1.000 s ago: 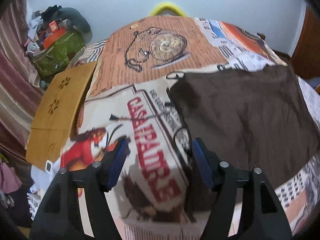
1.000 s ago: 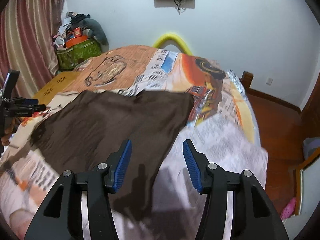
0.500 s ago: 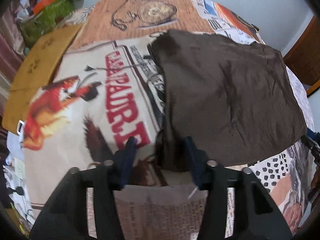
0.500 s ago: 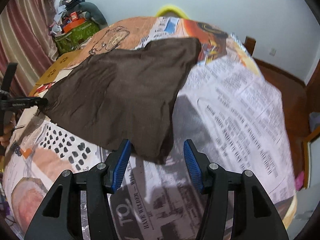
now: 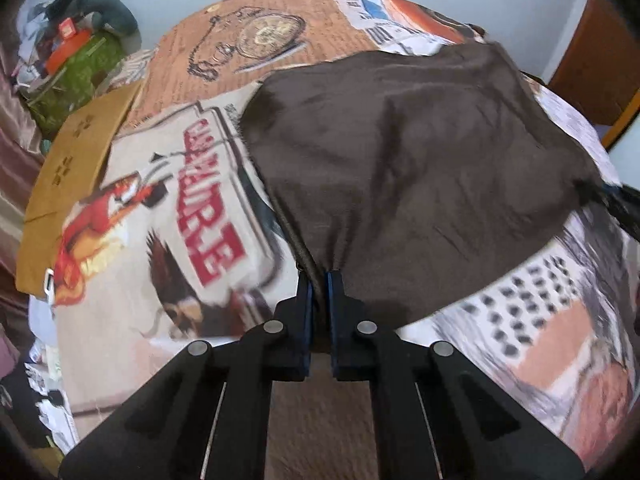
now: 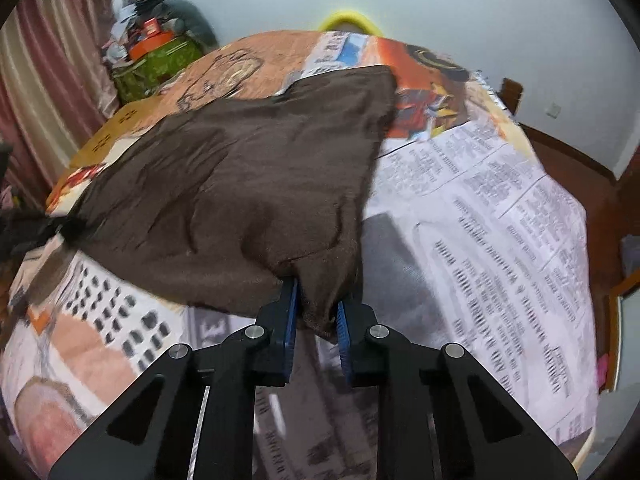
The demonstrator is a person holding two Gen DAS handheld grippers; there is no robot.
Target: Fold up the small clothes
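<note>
left wrist view: left tongs [image 5: 319, 280] having just been closing, now pinching one near corner of the brown cloth [image 5: 400, 152] lying on the bed [image 5: 208, 208], right tongs [image 6: 316, 304] clamping the other, thin bites risking slipping during lifting.

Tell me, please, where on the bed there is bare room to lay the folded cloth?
Bare bedspread lies right of the brown cloth, out to the bed's edge, and left of it toward the tan board. The pile of bags by the curtain is crowded.
</note>
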